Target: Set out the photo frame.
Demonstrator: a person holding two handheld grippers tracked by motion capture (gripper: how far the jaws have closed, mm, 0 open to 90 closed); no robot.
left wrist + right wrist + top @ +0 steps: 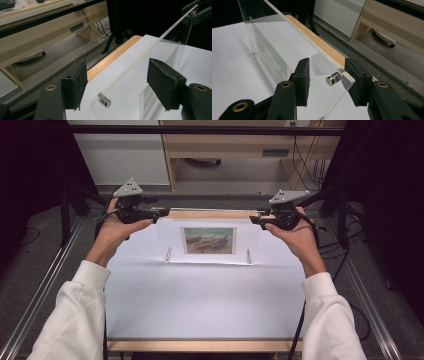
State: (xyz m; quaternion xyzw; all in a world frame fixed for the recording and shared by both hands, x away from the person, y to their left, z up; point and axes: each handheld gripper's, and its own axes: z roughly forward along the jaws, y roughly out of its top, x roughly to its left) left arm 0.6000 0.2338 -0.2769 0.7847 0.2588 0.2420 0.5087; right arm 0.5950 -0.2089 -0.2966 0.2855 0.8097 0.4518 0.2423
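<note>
A clear acrylic frame [170, 234] stands on the white table top [200, 295], with a small landscape picture [208, 240] in its middle. My left gripper [162, 213] is at its top left corner. In the left gripper view the panel's top edge [140, 58] and a metal stud [104, 100] lie between the wide-apart pads of my left gripper [117, 85], touching neither, so it is open. My right gripper [256, 218] is at the top right corner. In the right gripper view my right gripper [328, 81] is shut on that corner of the frame [287, 32], with its stud [333, 78] between the pads.
A wooden strip [210, 214] edges the table's far side, with grey floor beyond. A pale wooden desk [240, 145] with cables stands farther back. Metal rails [45, 285] run along both sides of the table. Two stud feet [168, 253] rest on the table under the frame.
</note>
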